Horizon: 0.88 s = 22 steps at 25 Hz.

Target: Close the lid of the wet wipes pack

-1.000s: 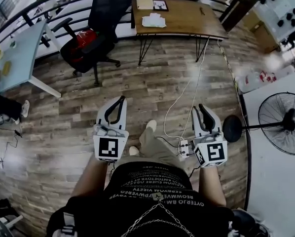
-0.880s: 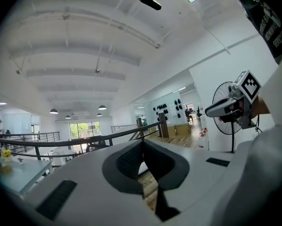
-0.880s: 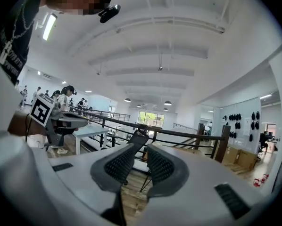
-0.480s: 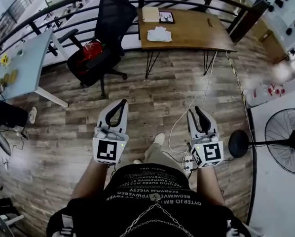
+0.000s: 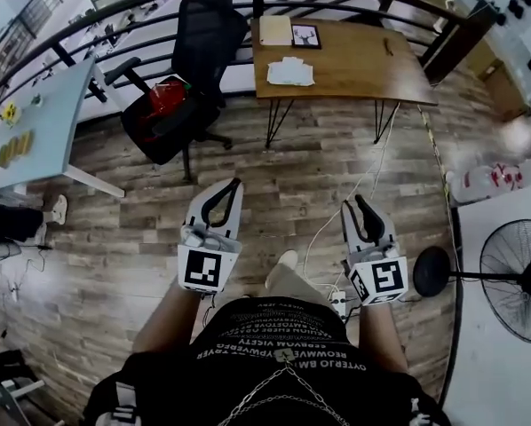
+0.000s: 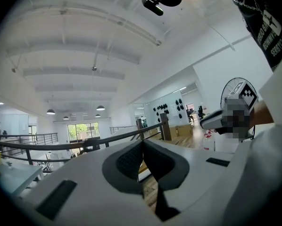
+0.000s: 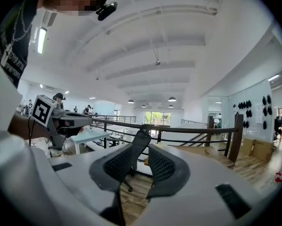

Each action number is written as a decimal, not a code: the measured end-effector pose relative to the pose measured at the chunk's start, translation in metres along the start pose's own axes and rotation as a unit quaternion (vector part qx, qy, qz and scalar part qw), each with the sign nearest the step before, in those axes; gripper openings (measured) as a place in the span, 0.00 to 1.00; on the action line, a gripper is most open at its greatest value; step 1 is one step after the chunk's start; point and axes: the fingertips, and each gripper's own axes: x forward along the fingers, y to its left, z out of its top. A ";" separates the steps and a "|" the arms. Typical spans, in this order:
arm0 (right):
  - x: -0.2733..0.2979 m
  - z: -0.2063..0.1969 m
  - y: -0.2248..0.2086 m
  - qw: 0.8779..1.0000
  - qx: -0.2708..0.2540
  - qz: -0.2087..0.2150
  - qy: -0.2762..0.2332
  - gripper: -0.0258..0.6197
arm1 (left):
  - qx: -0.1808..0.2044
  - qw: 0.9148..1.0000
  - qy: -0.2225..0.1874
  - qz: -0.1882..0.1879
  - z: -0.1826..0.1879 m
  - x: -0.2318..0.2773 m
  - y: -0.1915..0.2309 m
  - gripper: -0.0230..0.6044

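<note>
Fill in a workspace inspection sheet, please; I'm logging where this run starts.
Surface: wooden desk, ahead, away from both grippers.
Job's things: white pack on the desk; lid too small to tell.
Clutter: notepad, framed picture on the desk.
Grippers: left gripper shut, empty; right gripper slightly open, empty.
Cables: white cable across the floor; power strip.
Surroundings: office chair, fan.

no legible text, only upside-down, unreadable white print on the person's black shirt (image 5: 283,328)

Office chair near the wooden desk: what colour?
The office chair is black; the head view shows it best.
</note>
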 end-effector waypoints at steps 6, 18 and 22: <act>0.026 0.004 -0.035 1.000 0.004 0.010 -0.007 0.19 | 0.002 1.000 0.020 0.010 -0.003 0.037 0.003 0.08; 0.055 0.012 -0.108 0.999 -0.014 0.025 -0.013 0.19 | -0.006 1.000 0.004 0.012 0.021 0.117 -0.014 0.08; 0.062 0.010 -0.114 0.999 -0.003 0.035 -0.006 0.19 | -0.001 1.000 0.005 0.014 0.022 0.124 -0.018 0.08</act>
